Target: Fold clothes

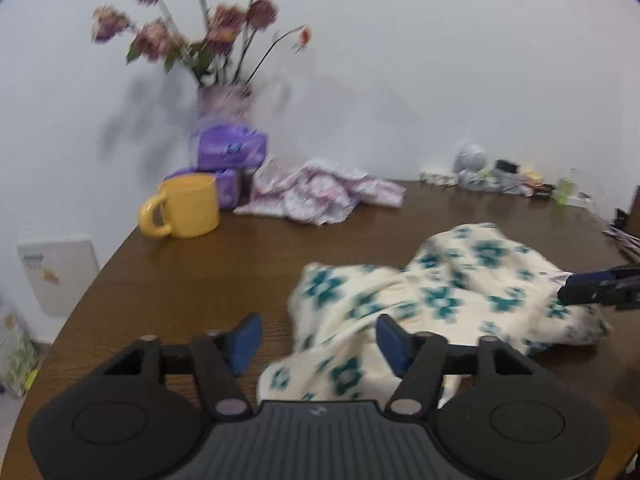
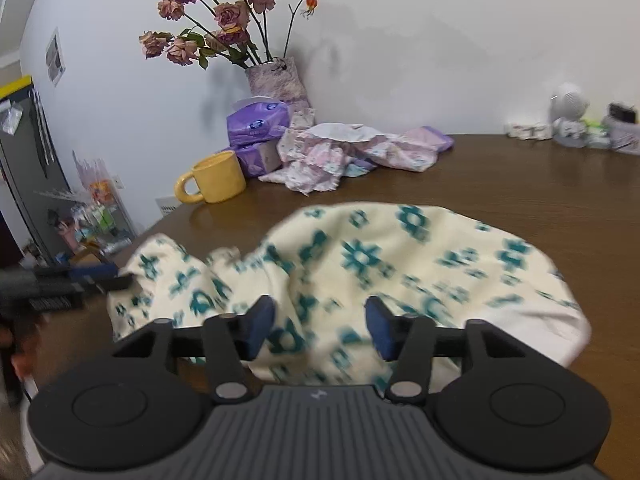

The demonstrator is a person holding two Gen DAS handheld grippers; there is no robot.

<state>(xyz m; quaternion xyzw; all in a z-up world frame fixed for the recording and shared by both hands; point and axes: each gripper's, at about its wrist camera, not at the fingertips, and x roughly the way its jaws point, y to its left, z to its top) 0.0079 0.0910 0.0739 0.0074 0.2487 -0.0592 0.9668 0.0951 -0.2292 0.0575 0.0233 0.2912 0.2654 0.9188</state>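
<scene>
A cream cloth with teal flower prints (image 2: 360,264) lies crumpled in a loose heap on a dark brown wooden table (image 2: 540,184), directly ahead of and beneath 2 hand-held grippers. The left gripper (image 1: 318,340) has its jaws spread apart, released, with blue pads; a fold of the cloth sits between the 2 fingers and against the right pad, but the pads do not press on it. The right gripper (image 2: 320,326) is likewise released, its blue pads spread over the cloth, which fills the gap between them without being pinched. In the left wrist view the tip of the right gripper reaches in from the right edge, touching the far right end of the cloth. In the right wrist view the left gripper comes in from the left edge, at the cloth's left end. Beyond the cloth, further from both grippers, a yellow mug (image 2: 214,178) stands upright near the table's left edge. Just behind it are purple tissue packs (image 2: 258,124), and beside those a rumpled pink patterned garment (image 2: 340,152). A vase of dried pink roses (image 2: 276,78) stands against the white wall (image 2: 440,40). Small cluttered items (image 2: 576,124), too blurred to identify, sit at the far right of the table.
</scene>
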